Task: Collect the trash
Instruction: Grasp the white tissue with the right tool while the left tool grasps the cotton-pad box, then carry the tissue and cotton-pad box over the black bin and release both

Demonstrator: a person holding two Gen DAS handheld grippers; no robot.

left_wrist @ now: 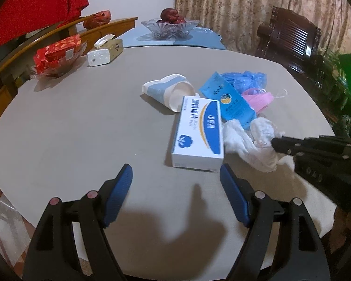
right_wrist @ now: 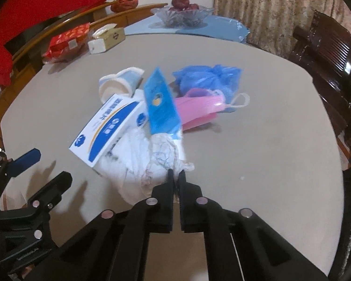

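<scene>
Altogether six pieces of trash lie clustered on the grey table (left_wrist: 70, 121): one white-and-blue box (left_wrist: 197, 132), one tipped paper cup (left_wrist: 169, 91), one blue packet (left_wrist: 231, 101), one pink face mask (right_wrist: 199, 107), one crumpled blue plastic bag (right_wrist: 208, 76) and one crumpled white tissue wad (left_wrist: 252, 140). In the right wrist view the box and the packet rest on the wad. The right gripper (right_wrist: 176, 175) has its jaws pinched together on the near edge of that wad. The left gripper (left_wrist: 175, 175) hangs over bare table just in front of the box, its two blue pads (left_wrist: 119, 187) spread wide with nothing between them. At the far edge of the table stand one tissue box (left_wrist: 105, 51), one red gift pack (left_wrist: 58, 53) and one glass bowl (left_wrist: 170, 27) of red fruit.
</scene>
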